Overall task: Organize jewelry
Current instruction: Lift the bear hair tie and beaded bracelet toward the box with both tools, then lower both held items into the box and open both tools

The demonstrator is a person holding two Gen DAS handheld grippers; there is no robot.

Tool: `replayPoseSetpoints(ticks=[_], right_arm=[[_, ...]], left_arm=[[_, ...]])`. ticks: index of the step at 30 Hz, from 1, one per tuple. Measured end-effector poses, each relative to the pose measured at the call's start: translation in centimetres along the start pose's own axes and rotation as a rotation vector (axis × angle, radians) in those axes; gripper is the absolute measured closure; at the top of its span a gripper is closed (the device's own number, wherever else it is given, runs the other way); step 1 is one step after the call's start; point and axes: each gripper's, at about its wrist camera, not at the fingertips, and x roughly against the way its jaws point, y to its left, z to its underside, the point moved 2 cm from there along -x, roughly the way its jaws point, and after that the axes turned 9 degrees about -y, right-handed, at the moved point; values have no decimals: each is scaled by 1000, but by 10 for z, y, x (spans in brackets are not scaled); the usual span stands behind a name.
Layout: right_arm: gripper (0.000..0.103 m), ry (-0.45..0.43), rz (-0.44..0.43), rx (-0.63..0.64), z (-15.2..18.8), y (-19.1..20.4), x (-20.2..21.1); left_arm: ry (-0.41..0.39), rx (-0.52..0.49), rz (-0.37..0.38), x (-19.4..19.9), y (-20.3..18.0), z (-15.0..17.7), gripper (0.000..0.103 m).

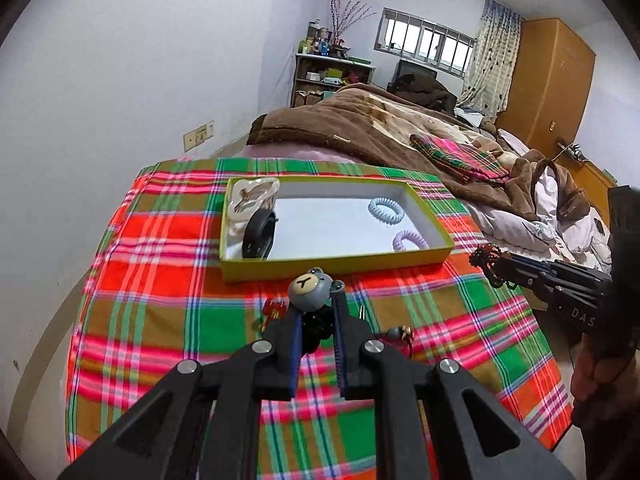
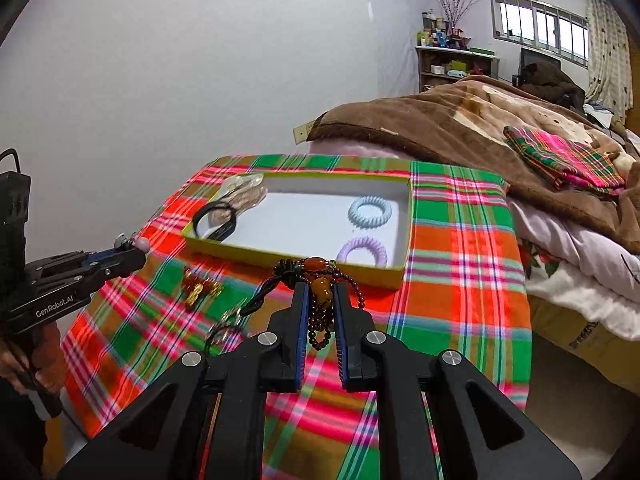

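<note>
My left gripper (image 1: 316, 300) is shut on a hair tie with a grey bear head (image 1: 310, 287), held above the plaid cloth just in front of the yellow-green box (image 1: 340, 264). My right gripper (image 2: 322, 292) is shut on a dark beaded bracelet with amber beads (image 2: 320, 280), held near the box's front edge (image 2: 296, 258). The box holds a blue coil hair tie (image 2: 370, 210), a purple coil hair tie (image 2: 362, 252), a black band (image 2: 214, 220) and a cream hair claw (image 2: 244, 192).
On the plaid cloth (image 2: 460, 280) lie a red-gold charm (image 2: 198, 286) and a metal ring trinket (image 2: 226, 326). Another small trinket (image 1: 400, 334) lies by my left fingers. A brown blanket (image 1: 340, 124) and bedding are piled behind and to the right.
</note>
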Motion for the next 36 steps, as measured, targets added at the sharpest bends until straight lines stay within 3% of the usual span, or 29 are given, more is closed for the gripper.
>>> replayPoseSetpoints(ticks=[19, 36], right_arm=[[91, 42, 67, -7, -33, -35, -87], [91, 108, 122, -4, -32, -59, -146]], left_arm=[[63, -40, 9, -100, 0, -46, 89], [149, -50, -64, -176, 5, -57, 89]])
